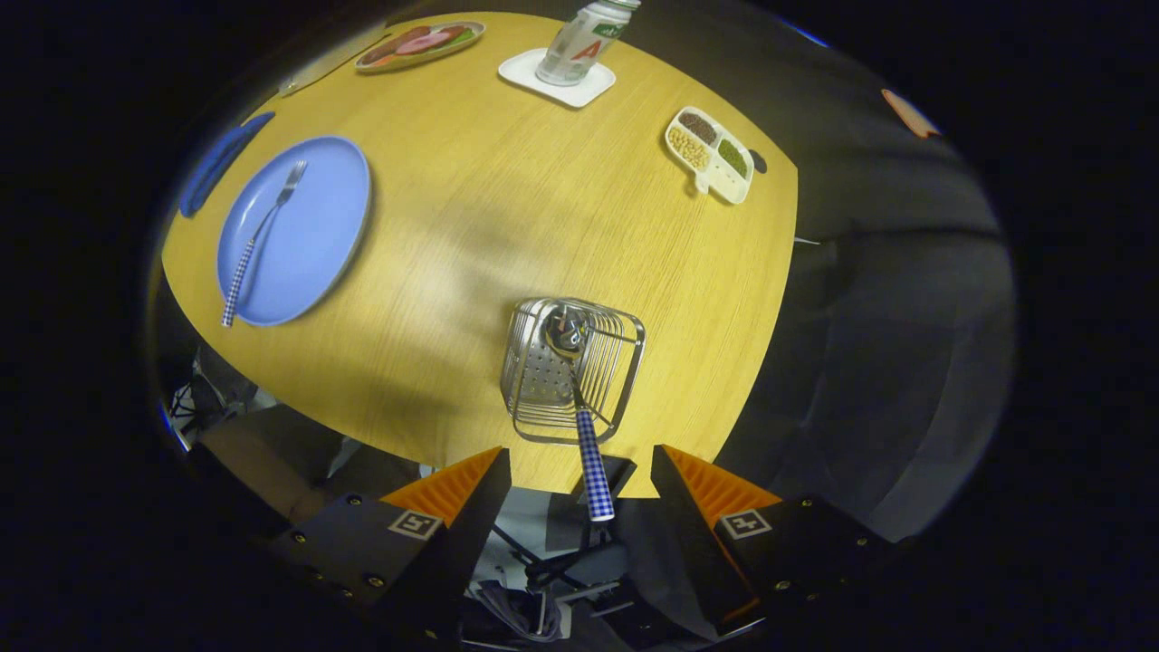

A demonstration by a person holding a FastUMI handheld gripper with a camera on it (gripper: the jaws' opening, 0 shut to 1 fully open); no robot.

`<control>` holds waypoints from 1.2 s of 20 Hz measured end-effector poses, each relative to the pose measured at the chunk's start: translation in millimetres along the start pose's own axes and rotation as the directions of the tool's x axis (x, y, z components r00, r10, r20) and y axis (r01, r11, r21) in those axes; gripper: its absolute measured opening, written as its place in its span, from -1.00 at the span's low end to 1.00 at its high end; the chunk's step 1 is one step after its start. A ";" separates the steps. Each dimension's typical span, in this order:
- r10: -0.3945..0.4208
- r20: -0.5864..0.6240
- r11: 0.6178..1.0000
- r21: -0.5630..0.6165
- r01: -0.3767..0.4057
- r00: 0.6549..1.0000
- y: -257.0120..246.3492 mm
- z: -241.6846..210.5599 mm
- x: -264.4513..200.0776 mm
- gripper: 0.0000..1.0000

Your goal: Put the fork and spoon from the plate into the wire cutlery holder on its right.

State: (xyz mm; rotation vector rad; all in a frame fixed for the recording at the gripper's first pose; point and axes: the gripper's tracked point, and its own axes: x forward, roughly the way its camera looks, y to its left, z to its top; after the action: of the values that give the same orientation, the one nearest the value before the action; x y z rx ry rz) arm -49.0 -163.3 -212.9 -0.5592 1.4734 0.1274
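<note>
A wire cutlery holder (pixel 570 369) stands on the wooden table (pixel 507 208) just ahead of my fingers. The spoon (pixel 579 398) leans in it, bowl down inside and checked handle sticking out toward me, ending between my fingers without touching them. My gripper (pixel 579 475) is open, high above the table's near edge. Far off to the left lies the blue plate (pixel 294 231) with the fork (pixel 263 237) on it, tines pointing away and checked handle overhanging the plate's near rim.
Beyond the holder sit a white divided dish of beans (pixel 711 152), a can (pixel 584 41) on a white coaster, and a plate of food (pixel 419 43). A blue object (pixel 222 161) lies left of the blue plate. Under the table edge are boxes and cables.
</note>
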 end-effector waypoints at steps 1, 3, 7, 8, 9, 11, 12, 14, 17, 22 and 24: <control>0.012 0.031 1.000 0.015 -0.013 0.999 5.4 1.8 -5.6 0.91; 0.040 0.076 0.998 0.047 -0.044 0.996 16.3 3.6 -17.0 0.90; 0.088 0.154 0.993 0.063 -0.099 0.984 38.1 9.1 -31.4 0.91; 0.110 0.173 0.990 0.072 -0.124 0.979 46.1 12.3 -34.0 0.90; 0.121 0.190 0.987 0.084 -0.139 0.974 51.4 14.9 -34.6 0.89; 0.132 0.224 0.984 0.088 -0.155 0.966 61.8 22.2 -38.0 0.89; 0.133 0.246 0.984 0.083 -0.157 0.960 65.8 27.1 -41.6 0.88; 0.134 0.287 0.984 0.071 -0.160 0.949 73.6 37.5 -49.3 0.88; 0.156 0.349 0.983 0.038 -0.180 0.924 90.8 54.5 -55.9 0.88; 0.245 0.363 0.964 0.009 -0.266 0.899 135.9 67.4 -48.8 0.88; 0.280 0.345 0.956 -0.017 -0.292 0.896 153.2 67.4 -46.3 0.89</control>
State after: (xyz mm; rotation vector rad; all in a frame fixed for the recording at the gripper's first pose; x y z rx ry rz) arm -56.8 10.3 -211.2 -0.2688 1.2030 0.4110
